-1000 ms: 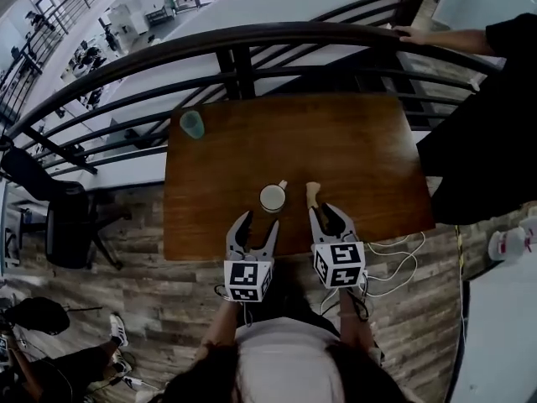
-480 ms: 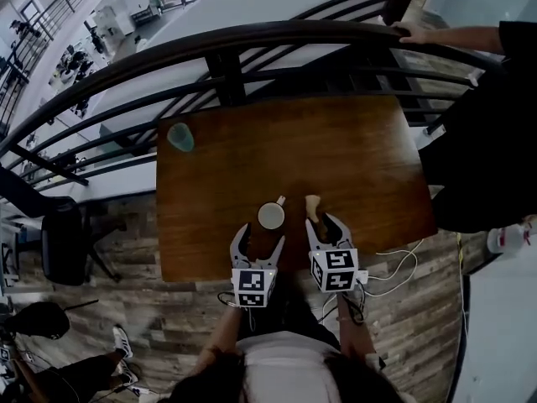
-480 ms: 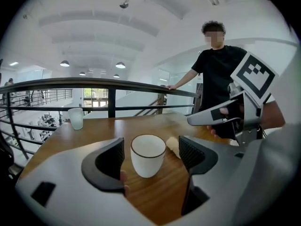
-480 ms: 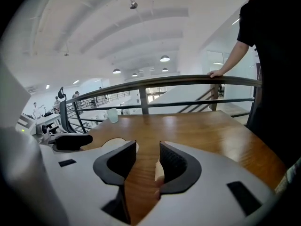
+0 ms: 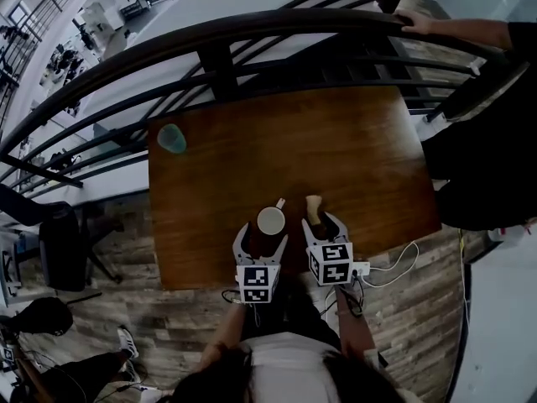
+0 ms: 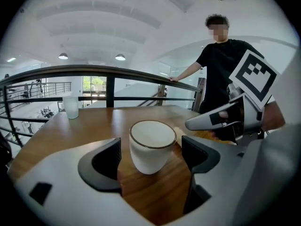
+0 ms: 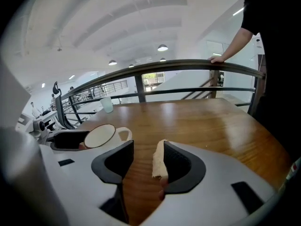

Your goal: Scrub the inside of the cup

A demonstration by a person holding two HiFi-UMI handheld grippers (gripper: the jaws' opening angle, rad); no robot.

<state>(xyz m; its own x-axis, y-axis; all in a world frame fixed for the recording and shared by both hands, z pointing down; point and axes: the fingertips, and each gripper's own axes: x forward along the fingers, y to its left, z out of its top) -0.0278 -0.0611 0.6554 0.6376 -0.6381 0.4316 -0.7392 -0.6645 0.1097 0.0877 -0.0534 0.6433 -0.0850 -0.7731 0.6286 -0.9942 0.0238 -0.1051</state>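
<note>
A white handled cup stands upright on the brown wooden table near its front edge. My left gripper has its jaws on either side of the cup; they are opening, and a gap shows at both pads. To the cup's right a tan sponge stands on edge. My right gripper straddles it with its jaws opening. In the right gripper view the sponge leans by the right pad, with the left pad well apart from it. The cup shows at the left there.
A pale green tumbler stands at the table's far left corner. A dark curved railing runs behind the table. A person in black stands at the right with a hand on the rail. White cable lies on the floor.
Both grippers' jaws have spread wider. The left gripper has closed in around the cup. The cup and the sponge stay in place on the table, and the head view has drifted.
</note>
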